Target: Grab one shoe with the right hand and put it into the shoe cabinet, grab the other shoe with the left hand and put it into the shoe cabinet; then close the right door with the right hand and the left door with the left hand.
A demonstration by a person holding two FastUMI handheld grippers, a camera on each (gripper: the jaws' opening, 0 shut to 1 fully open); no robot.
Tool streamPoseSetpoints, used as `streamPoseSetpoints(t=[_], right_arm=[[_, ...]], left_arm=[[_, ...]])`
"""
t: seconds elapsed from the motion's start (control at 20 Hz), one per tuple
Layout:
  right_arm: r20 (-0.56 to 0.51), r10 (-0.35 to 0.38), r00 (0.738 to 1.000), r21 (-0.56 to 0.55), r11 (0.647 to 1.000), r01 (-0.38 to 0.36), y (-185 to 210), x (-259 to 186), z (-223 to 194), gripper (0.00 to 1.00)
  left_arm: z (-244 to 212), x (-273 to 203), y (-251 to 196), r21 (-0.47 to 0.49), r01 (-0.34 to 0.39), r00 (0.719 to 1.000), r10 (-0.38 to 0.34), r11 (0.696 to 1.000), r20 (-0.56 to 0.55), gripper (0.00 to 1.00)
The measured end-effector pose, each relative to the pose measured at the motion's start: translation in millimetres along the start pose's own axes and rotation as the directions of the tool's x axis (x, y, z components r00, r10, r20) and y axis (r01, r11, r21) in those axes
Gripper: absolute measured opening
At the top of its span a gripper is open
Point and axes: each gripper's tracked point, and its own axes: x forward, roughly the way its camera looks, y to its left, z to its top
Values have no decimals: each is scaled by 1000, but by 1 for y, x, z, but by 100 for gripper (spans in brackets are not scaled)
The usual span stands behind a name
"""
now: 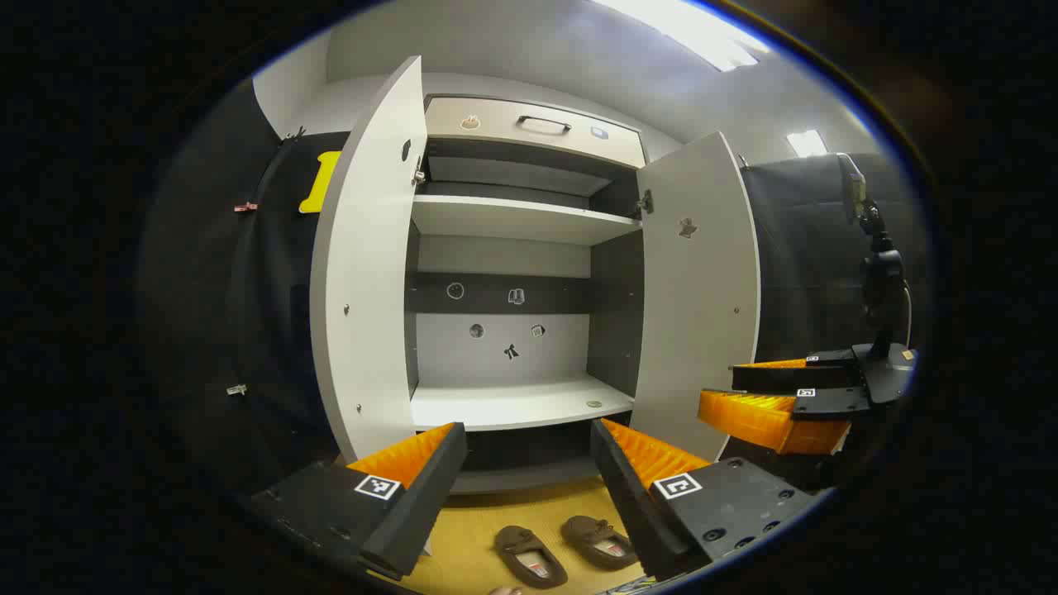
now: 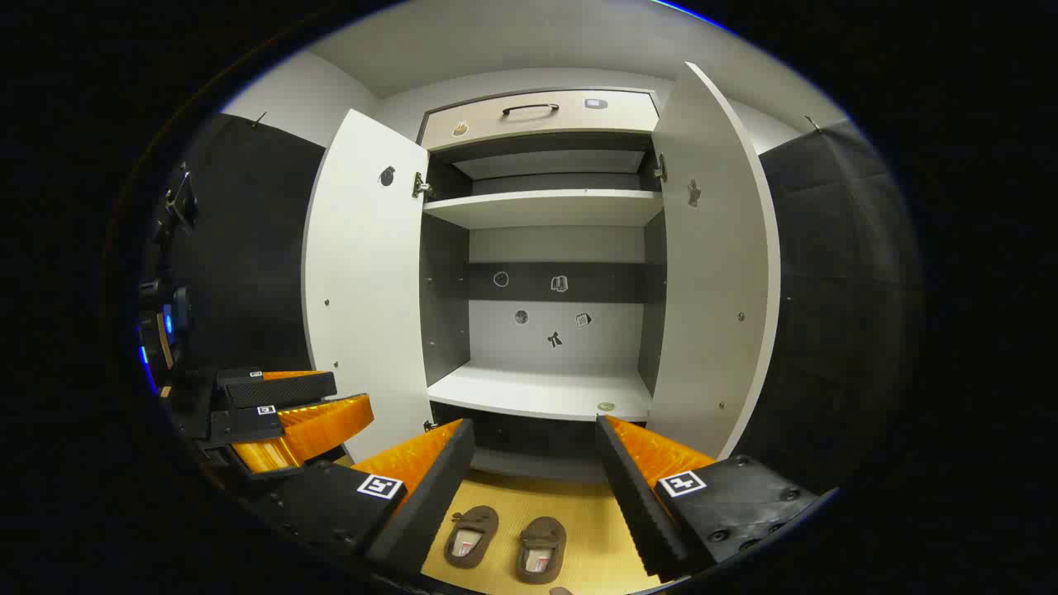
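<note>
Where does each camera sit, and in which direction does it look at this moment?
Left gripper view: rides on the left gripper, fingers open, facing the open shoe cabinet; two shoes on the floor; the right gripper at its right.
Right gripper view: rides on the right gripper, fingers open, facing the same cabinet; the left gripper at its left.
Shared: cabinet, both doors open, both shoes.

Both claws (image 1: 529, 463) (image 2: 536, 463) agape, side by side

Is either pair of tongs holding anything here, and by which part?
Nothing is held: left tongs and right tongs are open, above the brown slippers on the floor.
</note>
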Motion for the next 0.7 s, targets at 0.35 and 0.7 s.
streamPoseSetpoints(t=[0.35, 0.7], right_arm=[[-15, -2, 1000, -6, 1000, 2, 3, 7, -6, 98], [-20, -23, 1000, 6, 1000, 23, 0, 10, -11, 98]], left_arm=[[2, 6, 1, 28, 9, 1000, -10, 1000, 16, 95], [-1, 10, 6, 7, 17, 1000, -17, 1000, 20, 95]])
